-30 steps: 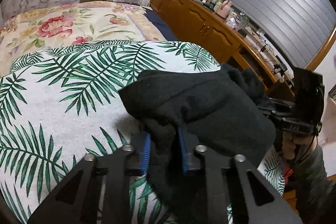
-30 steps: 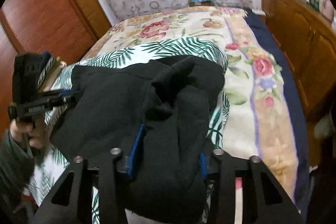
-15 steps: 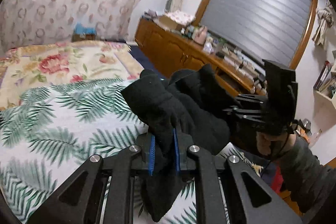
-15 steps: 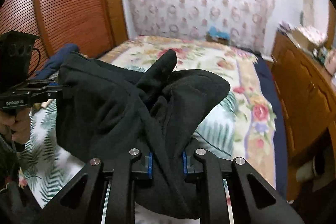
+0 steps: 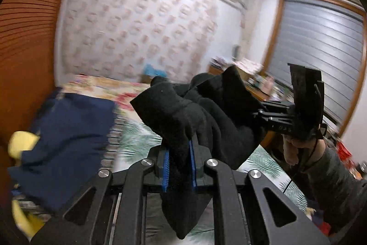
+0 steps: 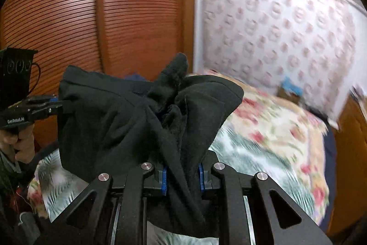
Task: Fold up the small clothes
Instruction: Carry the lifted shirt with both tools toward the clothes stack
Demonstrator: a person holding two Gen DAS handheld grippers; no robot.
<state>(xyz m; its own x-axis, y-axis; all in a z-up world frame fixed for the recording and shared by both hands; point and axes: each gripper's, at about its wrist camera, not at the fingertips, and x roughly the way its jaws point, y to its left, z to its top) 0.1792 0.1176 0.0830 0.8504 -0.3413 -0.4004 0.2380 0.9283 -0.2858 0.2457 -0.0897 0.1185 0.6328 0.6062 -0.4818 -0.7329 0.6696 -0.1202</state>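
A black fleece garment point(image 5: 183, 111) hangs bunched in the air between both grippers, above the bed. In the left wrist view my left gripper point(image 5: 179, 169) is shut on one edge of it, with cloth drooping below the blue pads. The right gripper point(image 5: 273, 116) shows at the right, clamped on the other edge. In the right wrist view my right gripper point(image 6: 182, 173) is shut on a thick fold of the black garment point(image 6: 119, 121), and the left gripper point(image 6: 49, 105) grips the far left corner. The garment's middle is crumpled and partly hidden by its own folds.
Below lies the bed with a palm-leaf cover point(image 5: 137, 139) and a floral blanket point(image 6: 275, 121). A navy cloth pile point(image 5: 66, 130) and something yellow point(image 5: 21, 144) lie at the left. Slatted wooden wardrobe doors point(image 6: 91, 15) stand behind; a wooden dresser point(image 6: 351, 153) runs along the right.
Both grippers have lifted the black garment off the bed and swung left toward the wardrobe. The right jaws have narrowed onto the cloth. The views now point higher.
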